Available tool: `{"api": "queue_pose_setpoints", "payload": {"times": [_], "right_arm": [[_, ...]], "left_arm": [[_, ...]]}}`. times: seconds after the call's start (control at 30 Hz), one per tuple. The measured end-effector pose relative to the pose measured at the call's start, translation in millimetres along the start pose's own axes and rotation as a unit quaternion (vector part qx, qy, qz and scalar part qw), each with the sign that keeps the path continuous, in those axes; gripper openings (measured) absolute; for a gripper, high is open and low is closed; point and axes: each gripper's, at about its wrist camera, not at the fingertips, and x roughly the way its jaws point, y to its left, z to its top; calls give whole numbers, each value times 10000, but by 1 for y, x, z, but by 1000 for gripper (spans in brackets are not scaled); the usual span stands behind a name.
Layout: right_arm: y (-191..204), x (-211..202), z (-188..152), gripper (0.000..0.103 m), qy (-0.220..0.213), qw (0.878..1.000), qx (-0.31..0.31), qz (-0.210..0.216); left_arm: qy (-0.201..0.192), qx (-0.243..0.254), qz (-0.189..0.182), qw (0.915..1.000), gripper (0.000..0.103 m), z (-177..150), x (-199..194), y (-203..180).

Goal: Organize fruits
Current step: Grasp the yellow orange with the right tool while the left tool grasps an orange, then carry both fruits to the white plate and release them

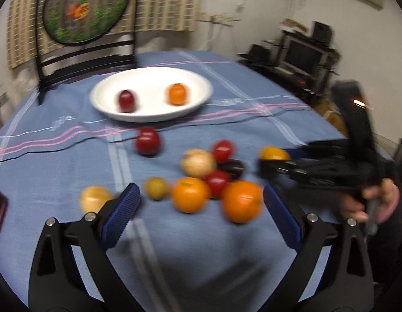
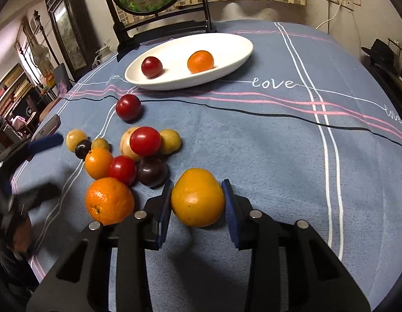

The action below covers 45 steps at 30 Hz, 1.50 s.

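A white oval plate [image 2: 234, 40] holds a red fruit [image 2: 151, 67] and a small orange [image 2: 200, 61]; the plate also shows in the left wrist view [image 1: 148, 115]. A pile of loose fruit lies on the blue cloth: oranges [image 2: 109, 200], red fruits [image 2: 145, 141], dark plums [image 2: 152, 170], yellow fruits [image 2: 170, 141]. My right gripper [image 2: 198, 197] is shut on a yellow-orange fruit [image 2: 197, 197], both pads touching its sides. My left gripper [image 1: 201, 197] is open and empty, just short of the pile, with two oranges [image 1: 241, 200] between its fingertips' line.
A round picture on a black stand [image 2: 159, 23] sits behind the plate. A black cable [image 2: 253, 111] runs across the cloth. A phone [image 2: 48, 126] lies at the table's left edge. The right gripper [image 1: 273, 162] and a hand [image 1: 377, 202] show in the left view.
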Motion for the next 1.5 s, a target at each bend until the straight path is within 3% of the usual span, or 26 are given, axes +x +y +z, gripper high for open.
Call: {"api": "queue_pose_setpoints", "payload": {"times": [0.07,0.23,0.33,0.4,0.83,0.97,1.07,1.5], "right_arm": [[-1,0,-1,38,-5,10000,25,-22],[-3,-2,-2,38,-6,10000,92,27],[-3,-2,-2,38,-5,9999,104,42],[-3,-2,-2,38,2,9999,111,47],[-3,-3,-3,38,-10,9999,116,101],[-2,-3,-4,38,-11,9999,85,118],[-2,-3,-4,38,-10,9999,81,114],[1,-4,-5,38,-72,9999,54,133]], "left_arm": [[-37,140,-146,9998,97,-5,0,-17],[211,326,-83,9992,89,-12,16,-36],[406,219,-110,9989,78,-12,26,-36],[492,152,-176,9985,63,-12,29,-35],[799,91,-18,9968,55,-8,51,-41],[858,-58,-44,9963,46,-8,52,-36],[884,-145,-105,9959,46,-9,54,-33],[495,-288,-367,9977,45,-8,31,-29]]}}
